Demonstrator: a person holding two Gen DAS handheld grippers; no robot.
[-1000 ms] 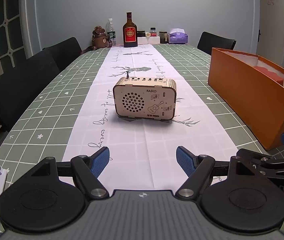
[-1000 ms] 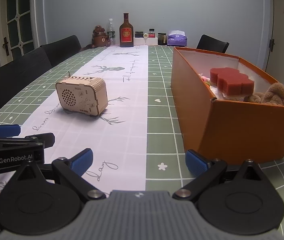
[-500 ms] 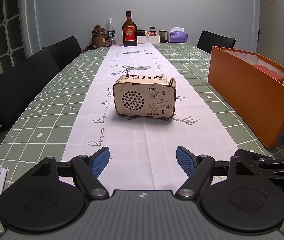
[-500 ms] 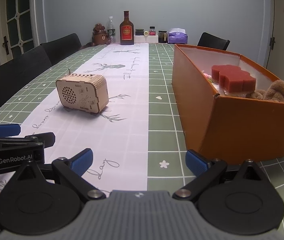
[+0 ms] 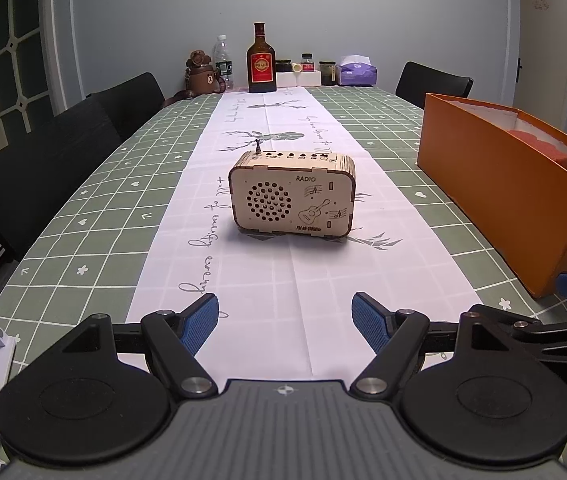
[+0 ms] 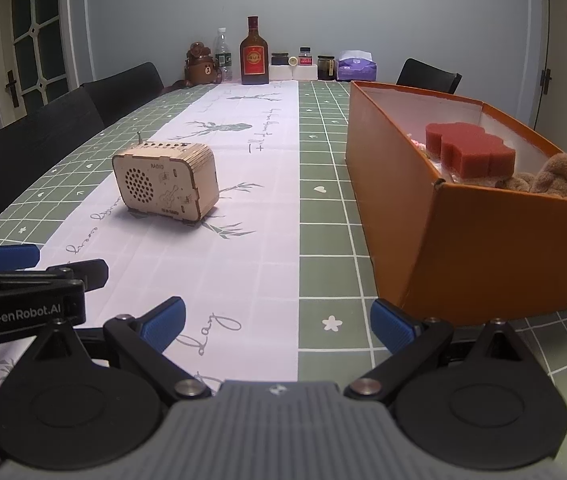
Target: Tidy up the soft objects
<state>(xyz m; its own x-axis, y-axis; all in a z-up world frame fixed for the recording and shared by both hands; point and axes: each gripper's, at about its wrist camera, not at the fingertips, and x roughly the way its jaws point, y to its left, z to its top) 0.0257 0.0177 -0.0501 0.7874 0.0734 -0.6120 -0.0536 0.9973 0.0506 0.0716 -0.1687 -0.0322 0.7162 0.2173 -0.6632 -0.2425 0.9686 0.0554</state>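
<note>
both fingers released, ribbed blue | red foam sponge (image 6: 469,148) in cardboard box (image 6: 495,240)

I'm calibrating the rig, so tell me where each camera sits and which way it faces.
Left wrist: on the left gripper, low over the table runner, facing the wooden radio head-on; own open jaws show.
Right wrist: on the right gripper, facing down the table beside the orange box; open jaws and part of the left gripper show.
Shared: radio, orange box, brown bottle.
</note>
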